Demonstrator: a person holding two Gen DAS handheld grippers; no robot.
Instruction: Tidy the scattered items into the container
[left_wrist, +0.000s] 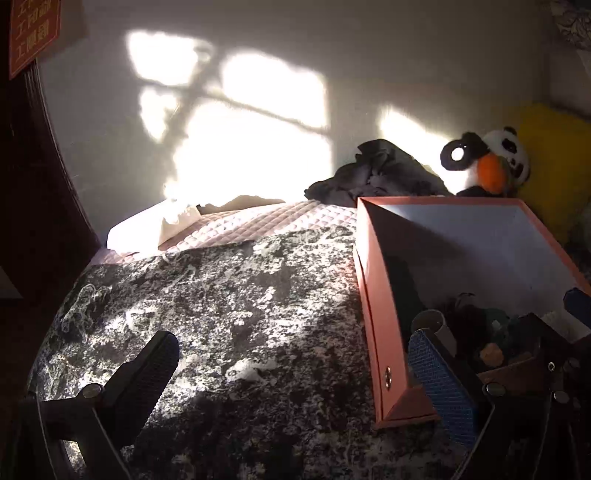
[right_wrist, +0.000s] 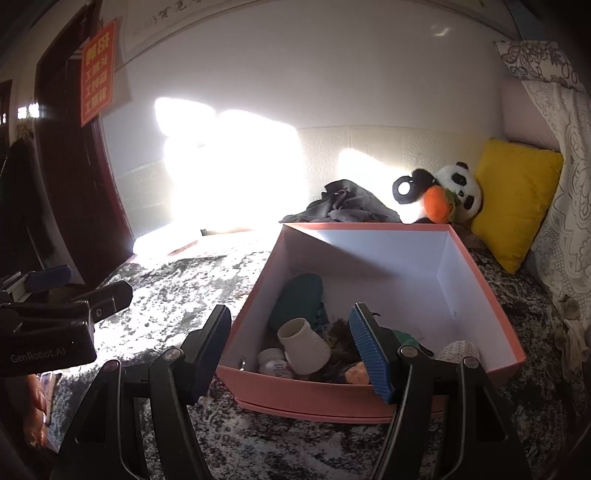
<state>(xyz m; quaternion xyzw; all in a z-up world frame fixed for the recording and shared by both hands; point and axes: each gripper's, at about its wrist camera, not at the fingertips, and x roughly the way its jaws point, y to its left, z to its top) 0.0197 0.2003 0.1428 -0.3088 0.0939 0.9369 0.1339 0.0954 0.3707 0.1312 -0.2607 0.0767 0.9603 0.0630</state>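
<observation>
A pink box (right_wrist: 332, 398) with a white inside stands on a black-and-white mottled bed cover (right_wrist: 166, 306). In it lie a white cup (right_wrist: 304, 345), a dark green item (right_wrist: 297, 297), small jars (right_wrist: 273, 363), an orange piece (right_wrist: 356, 374) and a pale knitted item (right_wrist: 460, 350). My right gripper (right_wrist: 299, 354) is open and empty, its fingers straddling the box's front left corner. My left gripper (left_wrist: 291, 373) is open and empty above the cover, its right finger (left_wrist: 439, 384) by the box's near corner (left_wrist: 391, 376). It also shows in the right wrist view (right_wrist: 74, 291).
A dark grey cloth (right_wrist: 340, 205), a panda plush (right_wrist: 448, 192) with an orange part and a yellow cushion (right_wrist: 515, 201) lie behind the box. A white tissue pack (left_wrist: 151, 229) sits far left on a quilted pink sheet (left_wrist: 258, 218). A lace cloth (right_wrist: 565, 206) hangs at right.
</observation>
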